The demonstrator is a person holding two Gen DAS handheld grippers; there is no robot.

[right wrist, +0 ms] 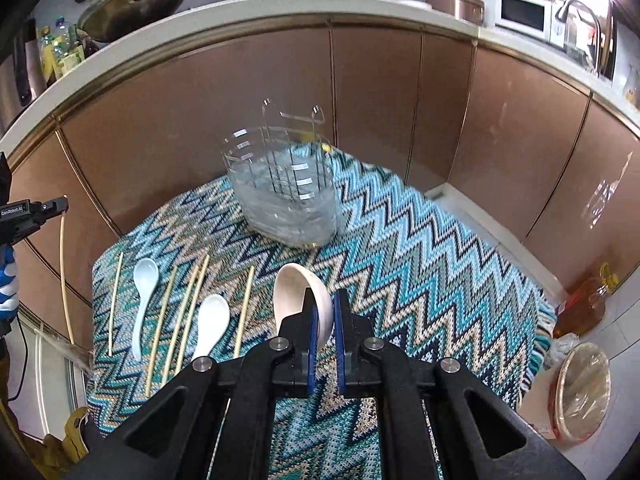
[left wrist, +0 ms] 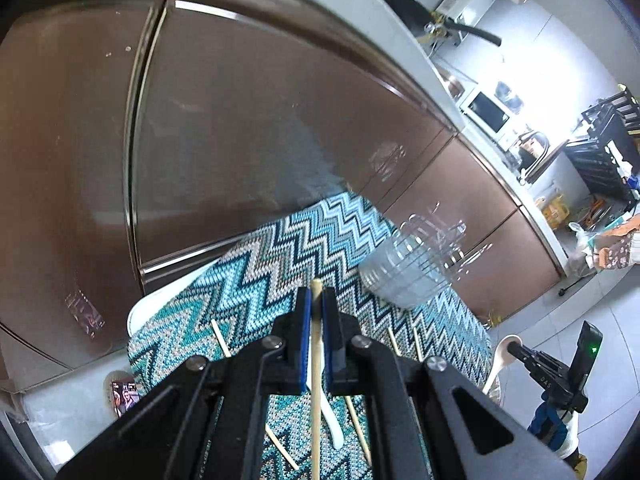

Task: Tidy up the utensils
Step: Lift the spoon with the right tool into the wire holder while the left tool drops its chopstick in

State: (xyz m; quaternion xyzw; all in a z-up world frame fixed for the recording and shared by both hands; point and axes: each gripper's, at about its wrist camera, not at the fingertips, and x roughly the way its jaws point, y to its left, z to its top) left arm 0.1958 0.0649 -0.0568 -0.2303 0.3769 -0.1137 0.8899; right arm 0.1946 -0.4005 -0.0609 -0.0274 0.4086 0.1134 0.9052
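My left gripper (left wrist: 316, 298) is shut on a wooden chopstick (left wrist: 316, 360) and holds it above the zigzag cloth (left wrist: 260, 280). In the right wrist view the left gripper (right wrist: 62, 203) shows at the left edge, and the chopstick (right wrist: 62, 272) hangs below it. My right gripper (right wrist: 324, 306) is shut on a cream spoon (right wrist: 294, 292) with its bowl tilted up, over the cloth (right wrist: 420, 272). A clear utensil holder (right wrist: 284, 200) stands at the cloth's far side, apart from both grippers. Two white spoons (right wrist: 144, 284) (right wrist: 212, 322) and several chopsticks (right wrist: 172, 312) lie on the left of the cloth.
Brown cabinet doors (right wrist: 380, 92) curve behind the cloth under a white counter (right wrist: 240, 12) with pans. An oil bottle (right wrist: 580, 308) and a lined bin (right wrist: 584, 392) stand on the floor to the right. A phone (left wrist: 125, 397) lies on the floor at lower left.
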